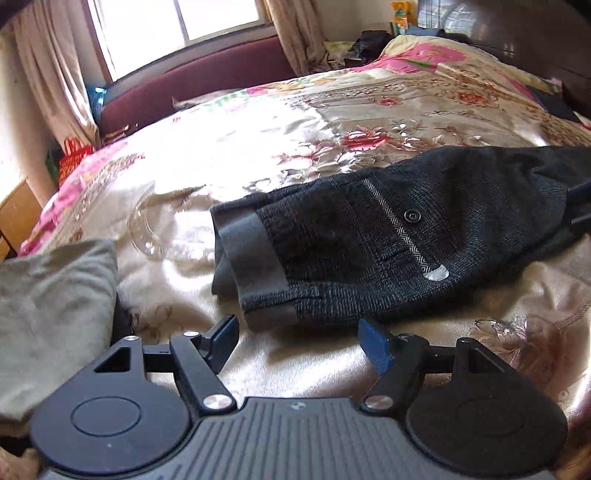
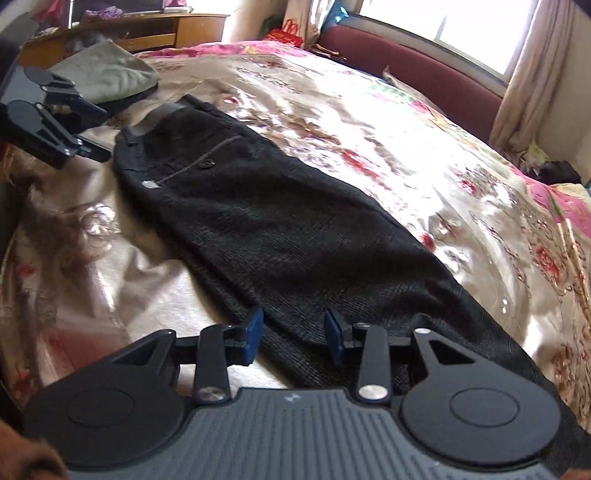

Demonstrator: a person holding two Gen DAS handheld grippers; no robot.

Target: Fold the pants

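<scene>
Dark checked pants (image 1: 388, 236) lie flat on the floral bedspread, folded lengthwise, waistband (image 1: 247, 254) to the left in the left wrist view, with a buttoned back pocket (image 1: 412, 216). My left gripper (image 1: 299, 341) is open and empty just in front of the waistband's near edge. In the right wrist view the pants (image 2: 280, 221) stretch from the waistband at the far left down under my right gripper (image 2: 293, 334), which is open above the leg fabric. The left gripper (image 2: 92, 131) also shows there beside the waistband.
A grey-green folded cloth (image 1: 51, 310) lies left of the waistband; it also shows in the right wrist view (image 2: 107, 74). The maroon headboard (image 1: 192, 81) and window stand behind the bed. A wooden cabinet (image 2: 147, 31) stands at the bedside.
</scene>
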